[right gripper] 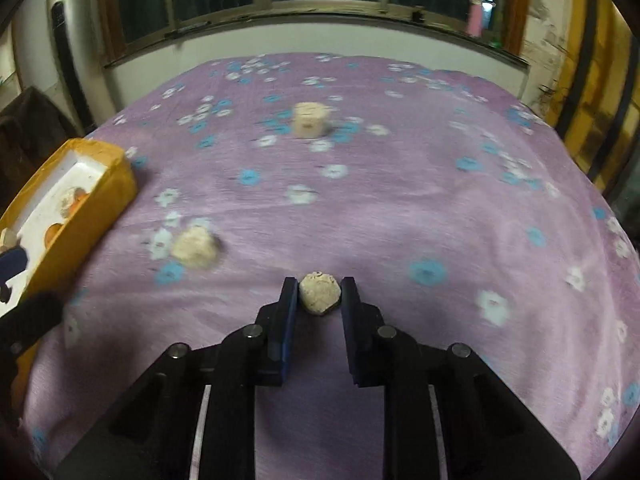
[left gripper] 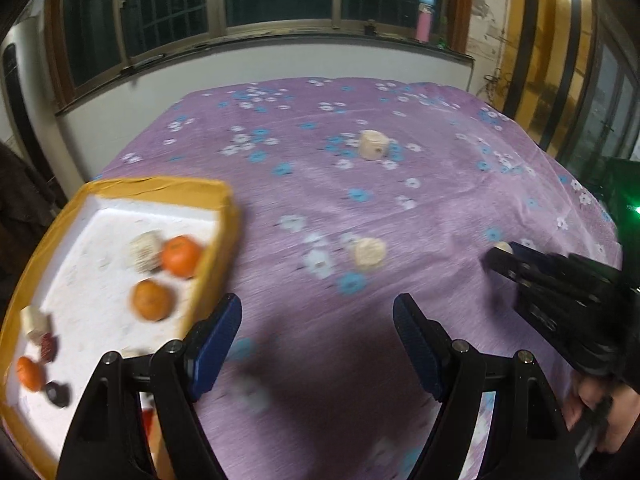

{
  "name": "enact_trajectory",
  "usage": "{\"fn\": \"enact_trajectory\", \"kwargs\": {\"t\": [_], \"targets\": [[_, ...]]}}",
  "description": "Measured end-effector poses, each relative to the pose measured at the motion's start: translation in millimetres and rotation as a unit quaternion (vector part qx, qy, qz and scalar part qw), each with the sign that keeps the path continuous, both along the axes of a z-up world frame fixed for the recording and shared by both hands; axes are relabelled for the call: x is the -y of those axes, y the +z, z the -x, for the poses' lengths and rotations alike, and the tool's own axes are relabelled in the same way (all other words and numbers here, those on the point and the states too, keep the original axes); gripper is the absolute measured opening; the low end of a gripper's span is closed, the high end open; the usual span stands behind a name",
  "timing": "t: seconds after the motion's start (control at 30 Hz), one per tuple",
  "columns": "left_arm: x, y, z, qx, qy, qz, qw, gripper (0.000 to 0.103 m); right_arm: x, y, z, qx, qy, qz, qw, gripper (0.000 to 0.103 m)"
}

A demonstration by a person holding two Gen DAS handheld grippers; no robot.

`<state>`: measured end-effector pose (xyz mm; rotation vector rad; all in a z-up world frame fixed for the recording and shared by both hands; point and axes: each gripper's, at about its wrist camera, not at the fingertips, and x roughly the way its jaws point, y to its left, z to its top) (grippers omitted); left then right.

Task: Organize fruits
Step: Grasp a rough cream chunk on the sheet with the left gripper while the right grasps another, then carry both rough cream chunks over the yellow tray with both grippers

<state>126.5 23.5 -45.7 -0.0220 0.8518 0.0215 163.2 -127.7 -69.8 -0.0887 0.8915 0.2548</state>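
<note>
At a table draped in a purple flowered cloth (right gripper: 400,208), the right gripper (right gripper: 320,294) pinches a small, pale, knobbly fruit (right gripper: 320,293) between its blue-padded fingers (right gripper: 289,304), the pads pressed to both sides of it. The fruit sits low against the cloth; whether it has left the surface cannot be told. From the left wrist view, the same gripper (left gripper: 494,258) reaches in from the right edge with only a sliver of the pale fruit (left gripper: 503,246) showing at its tip, and the person's hand (left gripper: 600,412) grips the handle below.

The left gripper (left gripper: 318,342) hangs over bare cloth near the front, jaws wide, nothing between them. Just beside its left finger (left gripper: 216,344) stands a tray (left gripper: 160,188) with a yellow rim and white foam floor. Inside lie three orange fruits, one (left gripper: 181,255) touching a pale netted piece (left gripper: 145,250), one (left gripper: 152,300) nearer the front, and one (left gripper: 29,373) by the near corner, along with a small pale piece (left gripper: 35,320), a red one (left gripper: 48,346) and a dark one (left gripper: 56,392).

Two more pale pieces remain loose on the cloth: one (left gripper: 369,255) near mid-table, blurred, and another (left gripper: 373,145) farther back toward the window. A pink bottle (left gripper: 424,24) stands on the sill.
</note>
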Motion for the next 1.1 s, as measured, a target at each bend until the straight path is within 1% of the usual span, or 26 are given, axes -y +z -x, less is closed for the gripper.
{"fn": "enact_trajectory", "kwargs": {"t": [0.03, 0.07, 0.1, 0.13, 0.2, 0.27, 0.3, 0.33, 0.37, 0.53, 0.77, 0.87, 1.1], "targets": [[4.6, -2.3, -6.2, -0.002, 0.000, -0.001, 1.0000, 0.074, 11.7, 2.3, 2.6, 0.004, -0.008, -0.007, 1.000, 0.023], [9.2, -5.8, -14.6, -0.004, 0.001, -0.003, 1.0000, 0.069, 21.7, 3.7, 4.7, 0.006, -0.015, -0.011, 1.000, 0.023], [11.5, -8.7, -20.7, -0.007, 0.001, -0.002, 1.0000, 0.066, 25.5, 4.6, 3.9, 0.007, -0.018, -0.013, 1.000, 0.023], [14.2, -12.0, -27.0, -0.010, 0.003, -0.001, 0.9999, 0.061, 32.5, 5.1, 5.3, 0.009, -0.021, -0.019, 1.000, 0.023], [19.5, -21.4, -39.8, -0.025, 0.003, 0.003, 0.9997, 0.057, 40.1, 5.5, 7.4, 0.011, -0.025, -0.031, 0.999, 0.023], [25.1, -30.0, -48.3, -0.034, -0.002, 0.002, 0.9994, 0.042, 43.3, 4.2, 7.4, 0.009, -0.025, -0.045, 0.999, 0.023], [26.8, -33.2, -50.7, -0.037, -0.004, 0.000, 0.9993, 0.041, 43.1, 4.7, 6.3, 0.009, -0.023, -0.049, 0.998, 0.023], [27.8, -33.2, -50.3, -0.028, -0.002, 0.000, 0.9996, 0.036, 42.7, 6.5, 6.8, 0.012, -0.021, -0.052, 0.998, 0.023], [29.1, -33.4, -49.8, -0.025, -0.005, 0.000, 0.9997, 0.028, 41.7, 8.3, 7.5, 0.016, -0.018, -0.054, 0.998, 0.023], [30.5, -29.6, -39.9, -0.027, -0.011, -0.005, 0.9996, 0.027, 39.3, 7.8, 7.4, 0.016, -0.015, -0.052, 0.998, 0.023], [32.9, -17.7, -1.5, -0.016, -0.012, -0.006, 0.9998, 0.027, 39.2, 3.2, 20.7, 0.005, -0.025, -0.031, 0.999, 0.023], [33.3, -11.2, 15.9, -0.006, -0.012, -0.013, 0.9998, 0.027, 41.2, 2.3, 33.6, 0.000, -0.036, -0.029, 0.999, 0.023], [26.8, 0.3, 52.8, 0.008, -0.009, -0.012, 0.9999, 0.027, 36.1, 4.8, 74.4, 0.002, -0.052, -0.026, 0.998, 0.023]]}}
